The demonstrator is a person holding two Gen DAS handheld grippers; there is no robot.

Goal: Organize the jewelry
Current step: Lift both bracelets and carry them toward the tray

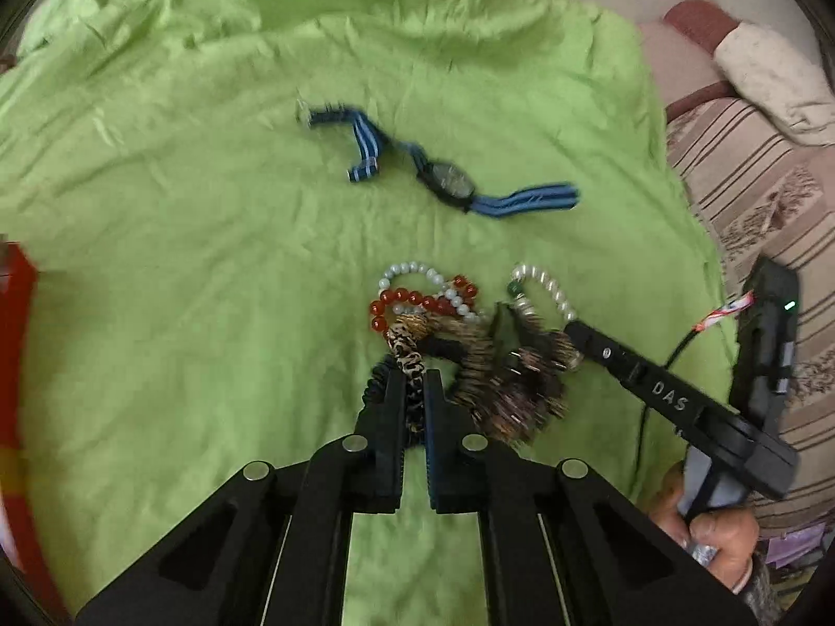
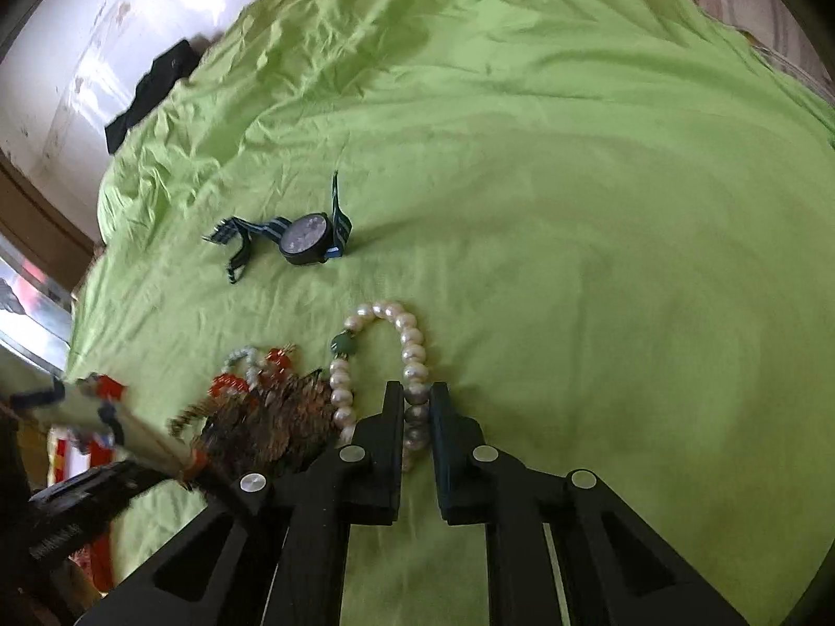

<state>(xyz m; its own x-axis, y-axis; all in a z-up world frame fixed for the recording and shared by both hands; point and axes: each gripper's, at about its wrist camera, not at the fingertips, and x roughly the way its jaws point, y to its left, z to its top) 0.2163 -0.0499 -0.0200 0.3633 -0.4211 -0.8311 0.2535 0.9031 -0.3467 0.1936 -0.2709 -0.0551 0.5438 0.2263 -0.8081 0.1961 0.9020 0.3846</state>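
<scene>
A tangle of jewelry lies on a green cloth (image 1: 209, 261). My left gripper (image 1: 415, 381) is shut on a leopard-print band (image 1: 404, 349) at the heap's near edge. Beside it lie a red bead bracelet (image 1: 412, 298), a pale bead bracelet (image 1: 412, 268) and a brown sequin piece (image 1: 511, 391). My right gripper (image 2: 416, 396) is shut on a pearl bracelet (image 2: 409, 334) with a green bead (image 2: 344, 344); it also shows in the left wrist view (image 1: 543, 281). A watch (image 2: 308, 240) with a blue striped strap lies farther out (image 1: 451, 180).
A red object (image 1: 15, 365) sits at the left edge. A striped sofa with cushions (image 1: 756, 167) lies right of the cloth. A black item (image 2: 151, 88) rests at the cloth's far left edge by a white wall.
</scene>
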